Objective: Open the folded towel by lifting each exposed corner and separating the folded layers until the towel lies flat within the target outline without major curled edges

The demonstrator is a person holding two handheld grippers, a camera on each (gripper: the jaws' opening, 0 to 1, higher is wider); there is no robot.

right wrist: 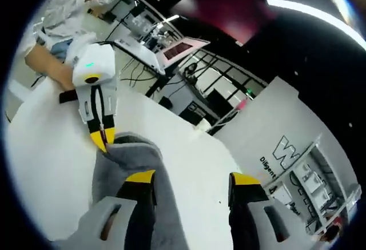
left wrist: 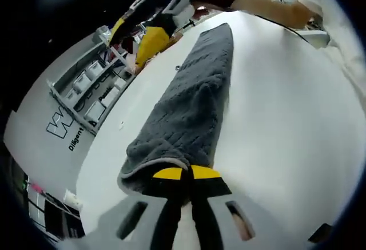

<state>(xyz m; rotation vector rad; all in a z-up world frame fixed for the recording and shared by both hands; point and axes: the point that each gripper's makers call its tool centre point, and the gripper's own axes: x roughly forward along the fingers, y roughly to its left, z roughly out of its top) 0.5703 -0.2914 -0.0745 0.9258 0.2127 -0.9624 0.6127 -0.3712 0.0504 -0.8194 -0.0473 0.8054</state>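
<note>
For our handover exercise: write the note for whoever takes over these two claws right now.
Left claw: shut on the near end of the towel.
Right claw: open, one jaw over the towel's far end, nothing gripped.
Towel: a long, narrow folded strip on the white table.
Done: left end pinched.
Left: grip the other end, separate the layers, spread flat. I cannot see a target outline.

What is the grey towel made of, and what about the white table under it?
The grey towel looks like soft, fuzzy cloth, probably terry or microfibre: its surface is nubbly with stitched lines, and it bunches where the left gripper pinches it. The white table looks hard, smooth and matte, maybe laminate or painted board; the exact material is hard to tell.
</note>
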